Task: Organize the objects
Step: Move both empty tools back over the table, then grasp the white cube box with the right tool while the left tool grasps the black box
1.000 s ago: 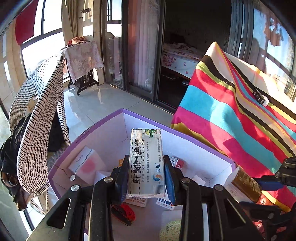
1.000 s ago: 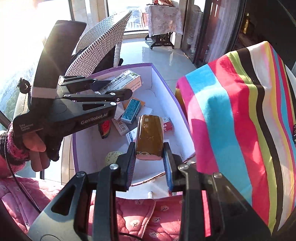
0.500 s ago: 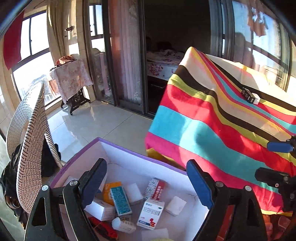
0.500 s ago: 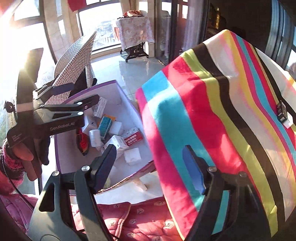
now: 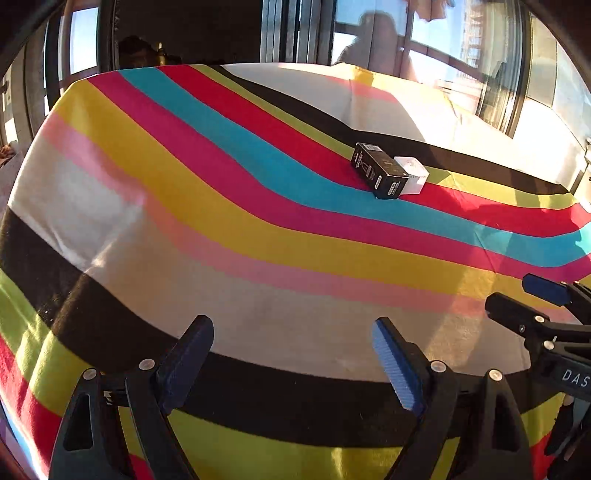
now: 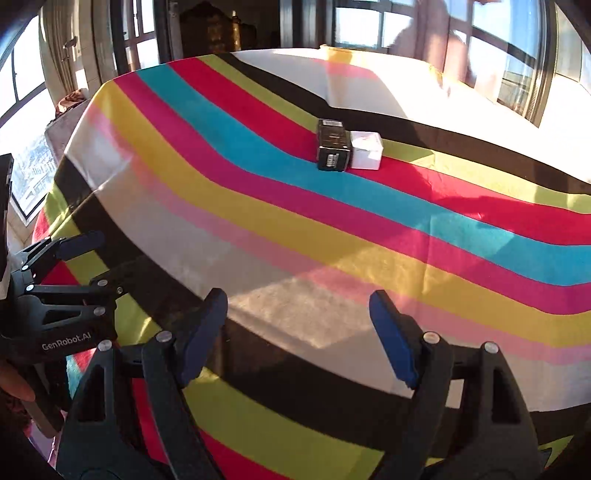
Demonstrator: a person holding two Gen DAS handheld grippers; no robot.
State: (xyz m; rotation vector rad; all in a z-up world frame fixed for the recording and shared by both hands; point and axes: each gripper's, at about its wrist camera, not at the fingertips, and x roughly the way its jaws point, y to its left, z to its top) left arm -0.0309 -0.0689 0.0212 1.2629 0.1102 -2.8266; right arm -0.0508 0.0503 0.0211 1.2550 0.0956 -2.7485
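Table: striped cloth (image 5: 258, 229), sunlit
Windows: dark frames (image 6: 550, 62) behind, bright daylight
Doorway: dark room (image 5: 192, 33) beyond

Small print on the black box (image 5: 380, 170) illegible.

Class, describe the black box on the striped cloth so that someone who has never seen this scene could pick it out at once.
Start at the striped cloth that covers the table. Follow its red stripe toward the far side, where two small boxes lie touching each other. The black box is the longer, dark one with a white label patch on its end, on the left; the white box beside it is plain and pale.
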